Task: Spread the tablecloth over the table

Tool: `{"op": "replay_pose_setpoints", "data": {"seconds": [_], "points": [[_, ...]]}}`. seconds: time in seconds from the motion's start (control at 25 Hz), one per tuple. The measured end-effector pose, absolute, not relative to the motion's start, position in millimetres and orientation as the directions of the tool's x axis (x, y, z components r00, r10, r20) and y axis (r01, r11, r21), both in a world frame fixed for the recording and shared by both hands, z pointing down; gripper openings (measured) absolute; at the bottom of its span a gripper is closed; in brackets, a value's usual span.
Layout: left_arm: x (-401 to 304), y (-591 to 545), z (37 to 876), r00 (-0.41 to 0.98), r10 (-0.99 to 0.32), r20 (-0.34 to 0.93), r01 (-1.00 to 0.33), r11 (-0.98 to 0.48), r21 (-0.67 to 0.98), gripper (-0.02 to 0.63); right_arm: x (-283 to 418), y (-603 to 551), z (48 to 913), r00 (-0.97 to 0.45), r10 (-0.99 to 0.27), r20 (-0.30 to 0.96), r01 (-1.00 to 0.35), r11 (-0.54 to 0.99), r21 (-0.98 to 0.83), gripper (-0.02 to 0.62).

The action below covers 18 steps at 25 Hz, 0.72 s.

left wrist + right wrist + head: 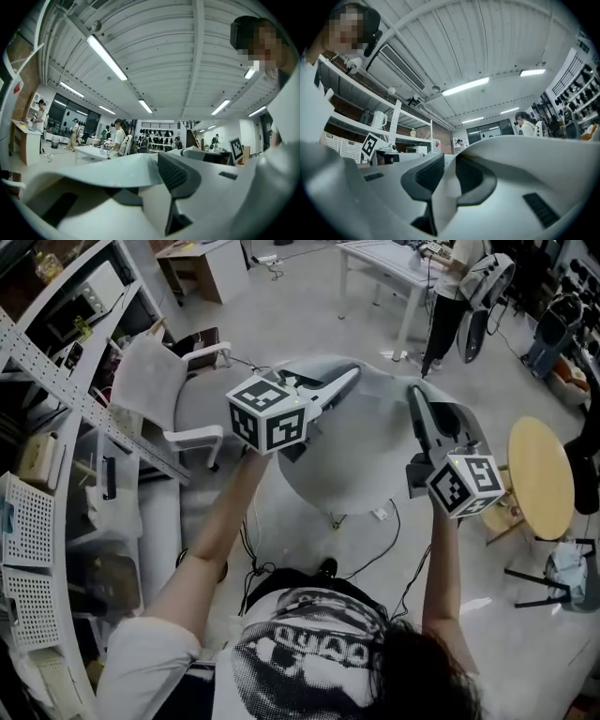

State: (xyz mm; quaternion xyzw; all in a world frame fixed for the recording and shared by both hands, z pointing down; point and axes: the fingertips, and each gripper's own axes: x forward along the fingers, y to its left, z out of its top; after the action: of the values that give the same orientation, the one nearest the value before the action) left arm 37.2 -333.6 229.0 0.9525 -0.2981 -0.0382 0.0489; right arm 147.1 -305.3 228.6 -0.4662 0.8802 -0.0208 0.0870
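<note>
Head view: pale grey fabric tablecloth (356, 457) hangs in the air; my left tongs (351, 378) and right tongs (415, 395) are each clamped on its upper edge.

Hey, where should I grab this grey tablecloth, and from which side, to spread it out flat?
Along its top edge, at two points well apart, coming from your own side. The tablecloth hangs limp, so a wide hold likely keeps it open. The left gripper and right gripper are each shut on that edge.
</note>
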Motion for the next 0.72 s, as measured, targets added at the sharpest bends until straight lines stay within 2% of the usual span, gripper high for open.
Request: {"op": "replay_pose_setpoints", "data": {"seconds": [0.4, 0.72], "points": [[54, -388, 204, 0.812, -0.581, -0.055, -0.574, -0.812, 0.104, 0.101, 165, -363, 206, -0.569, -0.809, -0.149, -0.800, 0.586, -0.125, 0.078], [60, -437, 157, 0.825, -0.553, -0.112, -0.547, -0.833, 0.088, 0.101, 170, -411, 158, -0.557, -0.802, -0.218, -0.808, 0.583, -0.080, 0.080]]}}
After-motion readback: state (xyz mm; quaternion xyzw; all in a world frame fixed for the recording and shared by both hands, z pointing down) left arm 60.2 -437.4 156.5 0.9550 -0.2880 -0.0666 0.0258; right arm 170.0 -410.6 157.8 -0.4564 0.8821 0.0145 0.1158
